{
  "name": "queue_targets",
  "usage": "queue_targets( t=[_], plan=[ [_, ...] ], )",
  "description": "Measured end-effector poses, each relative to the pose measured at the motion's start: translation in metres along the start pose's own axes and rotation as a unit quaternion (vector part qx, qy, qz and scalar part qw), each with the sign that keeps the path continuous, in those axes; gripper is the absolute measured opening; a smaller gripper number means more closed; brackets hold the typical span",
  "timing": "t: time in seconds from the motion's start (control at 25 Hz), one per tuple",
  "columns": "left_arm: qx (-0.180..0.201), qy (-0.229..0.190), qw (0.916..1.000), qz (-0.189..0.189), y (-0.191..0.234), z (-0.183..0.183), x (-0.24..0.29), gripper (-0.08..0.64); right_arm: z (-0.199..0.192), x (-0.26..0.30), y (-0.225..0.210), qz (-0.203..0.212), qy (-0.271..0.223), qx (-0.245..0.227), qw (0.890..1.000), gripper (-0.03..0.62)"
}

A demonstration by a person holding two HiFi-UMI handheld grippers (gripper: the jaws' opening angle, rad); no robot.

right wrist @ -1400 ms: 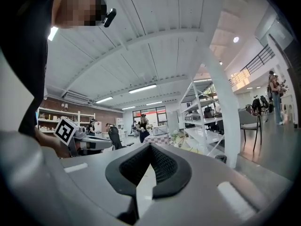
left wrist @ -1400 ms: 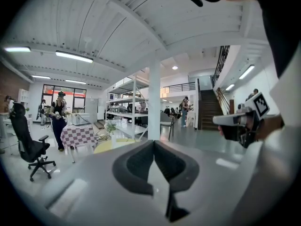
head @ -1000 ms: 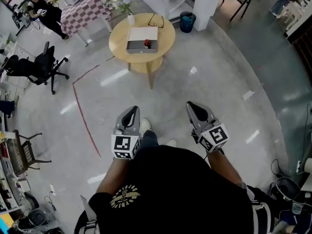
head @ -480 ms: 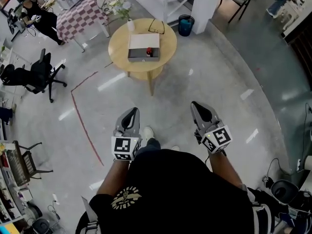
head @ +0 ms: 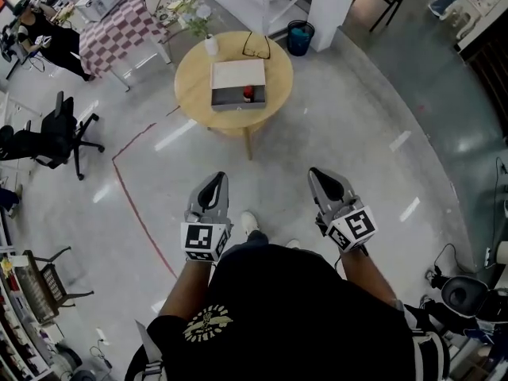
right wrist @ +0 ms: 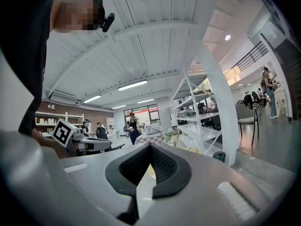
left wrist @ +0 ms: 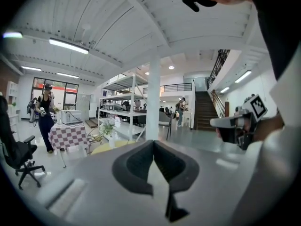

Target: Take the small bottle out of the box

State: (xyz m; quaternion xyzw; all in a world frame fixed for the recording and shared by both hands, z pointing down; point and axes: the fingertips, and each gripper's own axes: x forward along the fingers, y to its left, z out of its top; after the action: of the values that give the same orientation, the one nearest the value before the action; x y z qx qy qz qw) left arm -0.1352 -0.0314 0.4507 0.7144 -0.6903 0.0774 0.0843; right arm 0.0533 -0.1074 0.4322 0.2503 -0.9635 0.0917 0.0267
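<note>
A: Where do we record the small bottle point(head: 248, 94)?

B: We find it upright inside the open box point(head: 236, 76), toward the box's near right corner. The box sits about the middle of the round table point(head: 194, 86), well apart from us across open floor. A pair of glasses point(head: 255, 49) lies near the table's far edge and a vase point(head: 210, 46) stands at its far left edge.

A: State of the tongs?

B: We note the left gripper point(head: 214, 178) with its jaws fully together and nothing between them. The right gripper point(head: 317, 172) is the same: closed and empty. Both are held out in front of the body, pointing toward the table.

A: Handling?

B: We judge the bottle light and rigid, likely smooth-sided, so prone to slip or tip. Its top shows red. We cannot tell glass from plastic at this range. We would advise a moderate grip across the body just under the cap, then a straight lift clear of the box wall.

A: Any writing?

B: None that we can read. The bottle's label is too small to make out, and the grippers carry only square black-and-white markers.
</note>
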Motion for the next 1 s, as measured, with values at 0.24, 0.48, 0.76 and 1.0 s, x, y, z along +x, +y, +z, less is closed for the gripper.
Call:
queue_targets(
  t=[0.24, 0.48, 0.76, 1.0],
  plan=[
    [-0.001, -0.012, 0.9999, 0.002, 0.043, 0.012, 0.012, 0.000, 0.010, 0.054, 0.018, 0.019, 0.018, -0.017, 0.999, 0.002],
    [-0.011, -0.016, 0.9998, 0.006, 0.084, 0.009, 0.017, 0.000, 0.022, 0.087, 0.025, 0.017, 0.029, -0.042, 0.999, 0.002],
    [-0.010, -0.020, 0.9998, -0.004, 0.128, 0.016, 0.022, 0.000, 0.030, 0.115, 0.046, 0.010, 0.025, -0.040, 0.999, 0.002],
    [-0.008, -0.018, 0.9996, -0.020, 0.129, 0.025, 0.037, 0.000, 0.035, 0.121, 0.043, 0.009, 0.029, -0.039, 0.999, 0.002]
  ],
)
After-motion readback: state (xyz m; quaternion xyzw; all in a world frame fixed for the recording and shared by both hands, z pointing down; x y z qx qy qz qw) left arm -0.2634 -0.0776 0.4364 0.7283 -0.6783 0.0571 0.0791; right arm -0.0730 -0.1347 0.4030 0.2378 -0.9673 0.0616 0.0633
